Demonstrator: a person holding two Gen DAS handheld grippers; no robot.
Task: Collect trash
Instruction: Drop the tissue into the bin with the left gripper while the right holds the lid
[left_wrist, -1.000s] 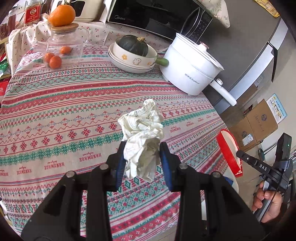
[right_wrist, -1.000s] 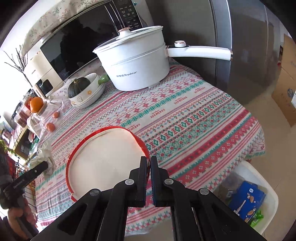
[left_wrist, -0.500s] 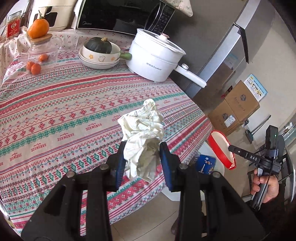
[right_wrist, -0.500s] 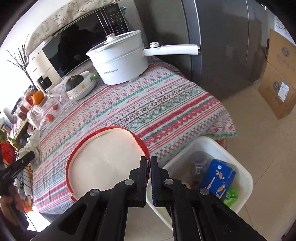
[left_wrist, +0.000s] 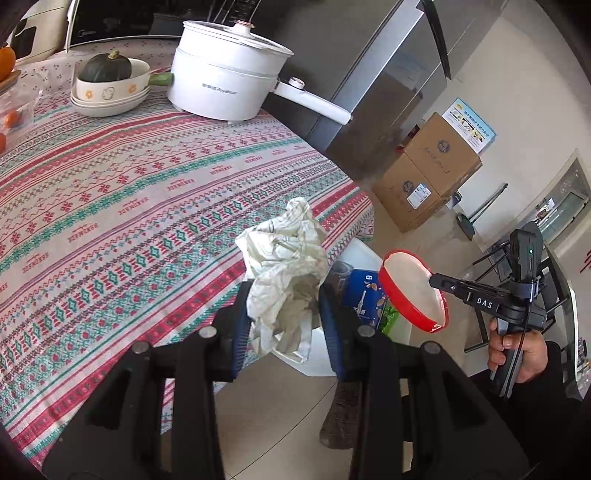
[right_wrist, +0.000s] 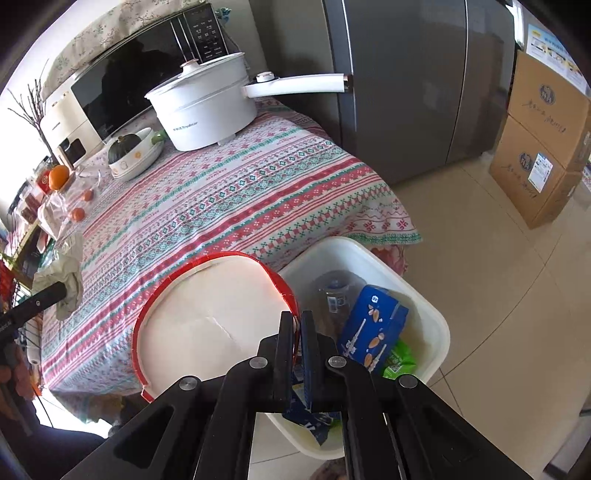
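Observation:
My left gripper (left_wrist: 283, 317) is shut on a crumpled white paper wad (left_wrist: 286, 266) and holds it over the table's near edge, beside the white trash bin (left_wrist: 360, 249) on the floor. The wad also shows at the far left of the right wrist view (right_wrist: 68, 275). My right gripper (right_wrist: 296, 334) is shut on the rim of a red-edged white paper plate (right_wrist: 207, 325), held just left of and above the bin (right_wrist: 436, 321). The bin holds a blue carton (right_wrist: 373, 328), a green packet (right_wrist: 399, 363) and a clear cup.
The patterned tablecloth (right_wrist: 229, 199) carries a white electric pot (right_wrist: 201, 107), a bowl with a green squash (right_wrist: 127, 153) and oranges. A grey fridge (right_wrist: 399, 85) and stacked cardboard boxes (right_wrist: 539, 144) stand behind the bin. A microwave is at the table's back.
Both grippers have moved right, off the table toward the bin, which has come into full view. The wad and plate stay gripped.

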